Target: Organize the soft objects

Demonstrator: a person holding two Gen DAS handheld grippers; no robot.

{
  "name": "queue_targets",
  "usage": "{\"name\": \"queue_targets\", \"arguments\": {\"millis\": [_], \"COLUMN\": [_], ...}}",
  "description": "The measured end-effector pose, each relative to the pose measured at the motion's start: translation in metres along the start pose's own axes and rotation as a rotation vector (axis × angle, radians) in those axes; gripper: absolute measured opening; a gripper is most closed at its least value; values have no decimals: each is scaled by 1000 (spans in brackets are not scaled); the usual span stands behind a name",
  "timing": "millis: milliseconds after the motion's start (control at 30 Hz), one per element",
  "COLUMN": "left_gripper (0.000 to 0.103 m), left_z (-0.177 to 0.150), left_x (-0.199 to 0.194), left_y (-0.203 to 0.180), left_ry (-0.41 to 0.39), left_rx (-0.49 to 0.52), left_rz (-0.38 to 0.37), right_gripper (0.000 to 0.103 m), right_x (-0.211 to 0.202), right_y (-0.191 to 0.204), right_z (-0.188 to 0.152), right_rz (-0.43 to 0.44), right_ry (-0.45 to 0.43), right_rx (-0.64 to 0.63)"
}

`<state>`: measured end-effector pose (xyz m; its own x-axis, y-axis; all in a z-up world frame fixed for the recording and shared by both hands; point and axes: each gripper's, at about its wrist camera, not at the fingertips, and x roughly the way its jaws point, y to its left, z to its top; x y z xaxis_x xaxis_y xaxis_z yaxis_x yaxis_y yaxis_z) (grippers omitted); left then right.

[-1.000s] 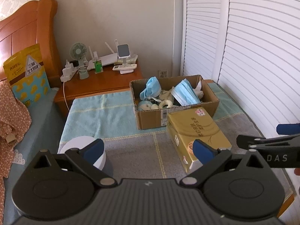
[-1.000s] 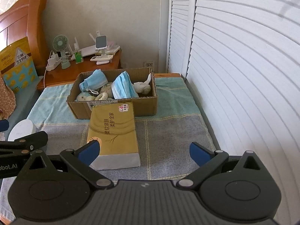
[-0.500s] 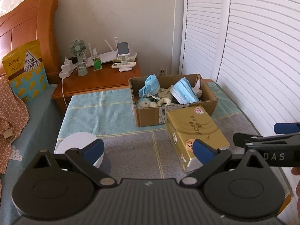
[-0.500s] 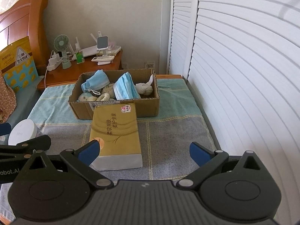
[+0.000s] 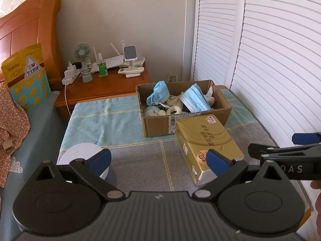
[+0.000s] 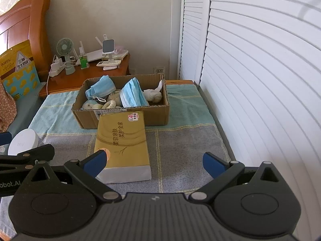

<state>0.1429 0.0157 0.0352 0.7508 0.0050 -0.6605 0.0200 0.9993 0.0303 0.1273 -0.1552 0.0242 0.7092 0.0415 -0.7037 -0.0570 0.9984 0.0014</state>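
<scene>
From my feed I see a bedroom with a plain pale wall (image 5: 124,20) at the back. White slatted shutters (image 6: 260,70) fill the whole right side, and daylight falls brightly across them. A wooden headboard (image 5: 30,24) curves up at the left, with a wooden nightstand (image 5: 108,88) beside it in the corner. On the nightstand stand a small green fan (image 5: 81,50), a white power strip (image 5: 69,78) and a remote (image 5: 131,70). A wall socket (image 6: 159,69) sits low by the shutters. Nearest me lies a teal and grey blanket (image 6: 180,140).
</scene>
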Motion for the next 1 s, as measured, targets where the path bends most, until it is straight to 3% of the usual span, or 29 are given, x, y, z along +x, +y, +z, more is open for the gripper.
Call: {"name": "queue_targets", "arguments": {"millis": [1000], "left_gripper": [101], "left_z": [2], "left_x": [1], "left_y": [-4], "left_ry": [1], "left_rx": [2], "left_rz": [-4], "right_gripper": [103], "right_x": [1], "right_y": [-1], "right_z": [0], "right_rz": [-6], "right_ry": [-4], "right_rx": [-2]}}
